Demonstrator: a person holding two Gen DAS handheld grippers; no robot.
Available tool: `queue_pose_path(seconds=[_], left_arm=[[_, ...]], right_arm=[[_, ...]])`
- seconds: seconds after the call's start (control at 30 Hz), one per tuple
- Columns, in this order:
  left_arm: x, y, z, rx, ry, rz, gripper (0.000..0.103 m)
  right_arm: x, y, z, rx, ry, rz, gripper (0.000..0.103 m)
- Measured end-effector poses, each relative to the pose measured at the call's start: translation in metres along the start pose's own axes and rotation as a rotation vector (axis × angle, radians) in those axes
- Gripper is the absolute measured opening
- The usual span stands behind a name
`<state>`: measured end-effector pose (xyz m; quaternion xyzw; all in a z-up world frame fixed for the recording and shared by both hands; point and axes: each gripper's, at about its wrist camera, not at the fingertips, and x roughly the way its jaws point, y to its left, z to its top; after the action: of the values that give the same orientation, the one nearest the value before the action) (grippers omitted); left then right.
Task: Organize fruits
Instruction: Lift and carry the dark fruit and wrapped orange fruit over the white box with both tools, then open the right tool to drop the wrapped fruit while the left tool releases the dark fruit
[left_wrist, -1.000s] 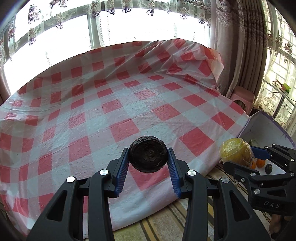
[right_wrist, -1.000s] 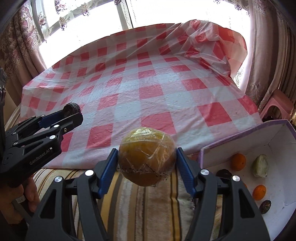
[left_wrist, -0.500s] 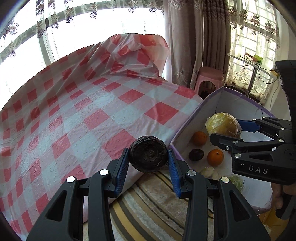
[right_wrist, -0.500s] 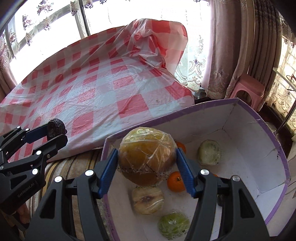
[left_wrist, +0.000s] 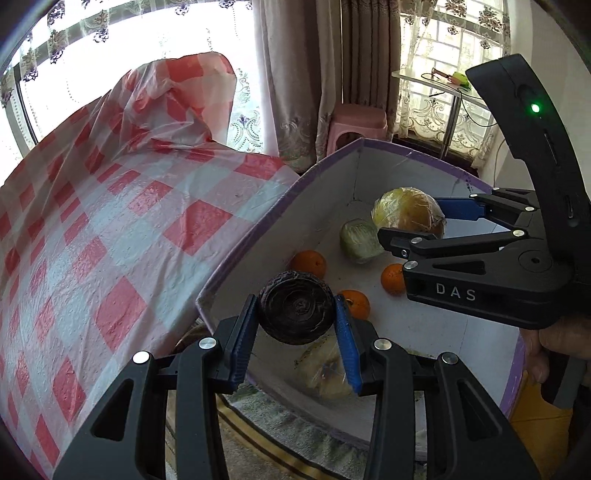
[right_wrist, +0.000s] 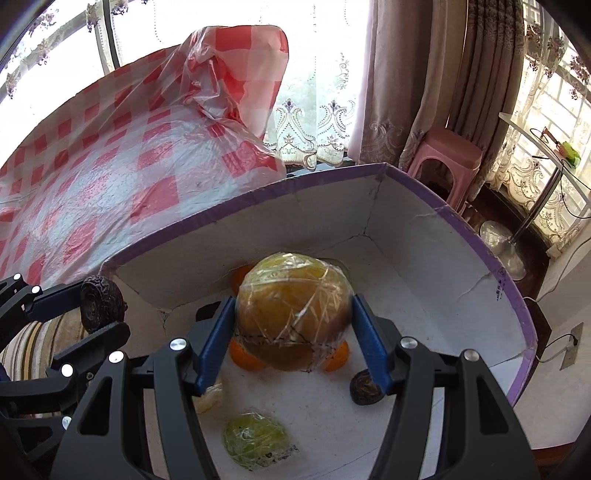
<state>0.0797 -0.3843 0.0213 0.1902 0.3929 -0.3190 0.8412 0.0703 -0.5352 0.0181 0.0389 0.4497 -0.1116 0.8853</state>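
Observation:
My left gripper (left_wrist: 295, 314) is shut on a dark wrinkled round fruit (left_wrist: 295, 306), held over the near-left corner of a white box with a purple rim (left_wrist: 258, 229). My right gripper (right_wrist: 293, 325) is shut on a large yellow-orange fruit wrapped in clear film (right_wrist: 293, 310), held above the inside of the same box (right_wrist: 461, 221). On the box floor lie small oranges (left_wrist: 308, 263), a pale green wrapped fruit (left_wrist: 360, 240), a green wrapped fruit (right_wrist: 255, 441) and another dark fruit (right_wrist: 364, 389). The right gripper (left_wrist: 417, 221) with its yellow fruit shows in the left wrist view.
A table under a red-and-white checked plastic cloth (left_wrist: 110, 221) stands left of the box. A pink stool (right_wrist: 447, 155), curtains and a glass side table (right_wrist: 546, 147) stand behind. A striped fabric surface (left_wrist: 258, 435) lies under the box. A person's hand (left_wrist: 554, 343) holds the right gripper.
Both grippers have swung right from over the checked table to over the box, each still holding its fruit. The box now fills the middle of both views.

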Motion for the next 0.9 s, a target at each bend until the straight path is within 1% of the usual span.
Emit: queue_pose_path(seconds=[0.2, 0.3, 0.43, 0.57, 0.7, 0.8, 0.9], left_arm=[[0.016, -0.026, 0.007, 0.059, 0.040, -0.040, 0.039], [0.025, -0.039, 0.010, 0.078, 0.069, -0.086, 0.039], [0.040, -0.058, 0.012, 0.111, 0.127, -0.143, 0.039], [0.053, -0.066, 0.012, 0.124, 0.170, -0.153, 0.039], [0.065, -0.074, 0.014, 0.146, 0.215, -0.168, 0.039], [0.071, -0.073, 0.016, 0.142, 0.253, -0.177, 0.039], [0.076, -0.075, 0.018, 0.152, 0.266, -0.136, 0.039]], right_arm=[[0.010, -0.034, 0.000, 0.001, 0.042, -0.099, 0.063], [0.019, -0.041, -0.001, -0.049, 0.079, -0.158, 0.063], [0.028, -0.047, 0.000, -0.084, 0.108, -0.186, 0.063], [0.041, -0.048, 0.007, -0.122, 0.128, -0.226, 0.063], [0.054, -0.046, 0.011, -0.160, 0.156, -0.227, 0.063], [0.064, -0.046, 0.014, -0.172, 0.189, -0.218, 0.063], [0.073, -0.047, 0.014, -0.190, 0.218, -0.220, 0.063]])
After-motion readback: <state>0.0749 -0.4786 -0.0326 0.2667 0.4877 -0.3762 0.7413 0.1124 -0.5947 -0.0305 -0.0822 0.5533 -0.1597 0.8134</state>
